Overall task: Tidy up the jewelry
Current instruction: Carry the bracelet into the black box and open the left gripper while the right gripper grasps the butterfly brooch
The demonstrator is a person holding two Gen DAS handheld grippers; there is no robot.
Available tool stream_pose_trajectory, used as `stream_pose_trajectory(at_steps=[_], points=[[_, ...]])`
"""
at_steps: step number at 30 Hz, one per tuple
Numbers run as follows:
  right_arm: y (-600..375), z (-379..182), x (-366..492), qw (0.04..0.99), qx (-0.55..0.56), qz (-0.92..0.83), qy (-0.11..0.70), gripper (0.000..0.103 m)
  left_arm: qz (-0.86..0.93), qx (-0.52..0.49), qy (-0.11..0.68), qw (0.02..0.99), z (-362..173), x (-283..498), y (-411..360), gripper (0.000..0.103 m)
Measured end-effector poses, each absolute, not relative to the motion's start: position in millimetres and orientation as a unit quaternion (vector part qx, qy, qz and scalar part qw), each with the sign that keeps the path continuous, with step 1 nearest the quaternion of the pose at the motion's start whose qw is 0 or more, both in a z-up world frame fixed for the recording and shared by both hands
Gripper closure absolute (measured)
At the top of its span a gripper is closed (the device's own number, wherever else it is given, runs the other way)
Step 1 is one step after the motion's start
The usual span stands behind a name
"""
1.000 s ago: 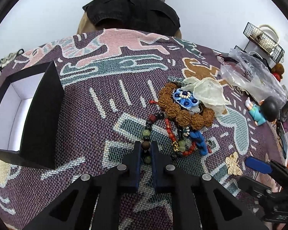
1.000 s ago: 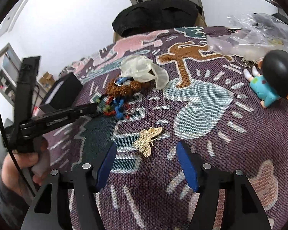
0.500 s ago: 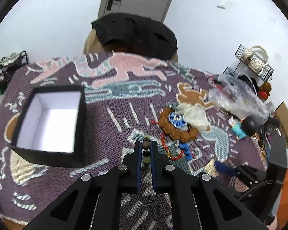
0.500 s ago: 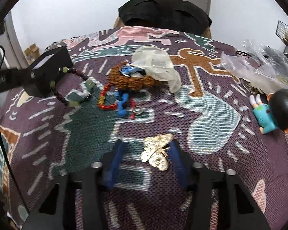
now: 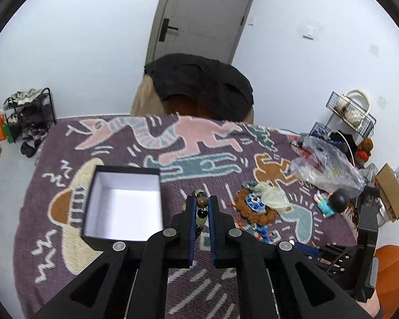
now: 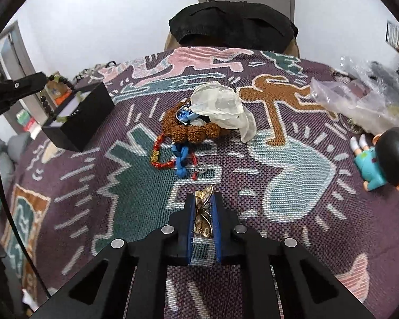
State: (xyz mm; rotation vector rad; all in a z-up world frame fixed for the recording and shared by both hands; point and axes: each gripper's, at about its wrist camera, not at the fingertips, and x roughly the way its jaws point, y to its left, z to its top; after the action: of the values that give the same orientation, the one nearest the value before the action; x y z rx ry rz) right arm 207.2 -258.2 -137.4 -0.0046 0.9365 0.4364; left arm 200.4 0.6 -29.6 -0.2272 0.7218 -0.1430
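My left gripper (image 5: 201, 202) is shut on a dark and green bead bracelet (image 5: 201, 207) and holds it high above the blanket, just right of the open black box with a white inside (image 5: 123, 204). In the right wrist view the bracelet (image 6: 56, 85) hangs from the left gripper above the box (image 6: 82, 118). My right gripper (image 6: 202, 199) is shut on a gold butterfly brooch (image 6: 203, 212) just above the blanket. A pile of jewelry (image 6: 191, 130) with brown beads, a red string and a blue piece lies ahead of it.
A patterned purple blanket (image 6: 292, 164) covers the table. A small doll (image 6: 380, 159) lies at the right, with clear plastic bags (image 6: 359, 98) behind it. A pale translucent pouch (image 6: 220, 106) rests on the jewelry pile. A chair with a black garment (image 5: 199, 85) stands behind the table.
My left gripper has lifted the bead bracelet off the blanket and carried it up toward the box. My right gripper has closed on the butterfly brooch.
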Motion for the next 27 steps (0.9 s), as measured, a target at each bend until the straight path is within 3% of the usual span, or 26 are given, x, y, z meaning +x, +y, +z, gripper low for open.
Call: stream_pose_trajectory(at_steps=[20, 22, 26, 27], points=[[-219, -91, 213, 0.868, 0.024, 0.265, 0.420, 0.089, -0.011, -0.157, 0.354, 0.922, -44, 207, 81, 0.092], [-208, -86, 214, 0.867, 0.020, 0.271, 0.418, 0.089, -0.018, -0.171, 0.371, 0.913, -51, 210, 87, 0.084], [-182, -73, 215, 0.865, 0.013, 0.288, 0.411, 0.089, -0.012, -0.195, 0.360, 0.912, -56, 201, 101, 0.034], [-173, -69, 216, 0.864, 0.011, 0.294, 0.408, 0.089, -0.008, -0.194, 0.355, 0.915, -55, 198, 102, 0.027]])
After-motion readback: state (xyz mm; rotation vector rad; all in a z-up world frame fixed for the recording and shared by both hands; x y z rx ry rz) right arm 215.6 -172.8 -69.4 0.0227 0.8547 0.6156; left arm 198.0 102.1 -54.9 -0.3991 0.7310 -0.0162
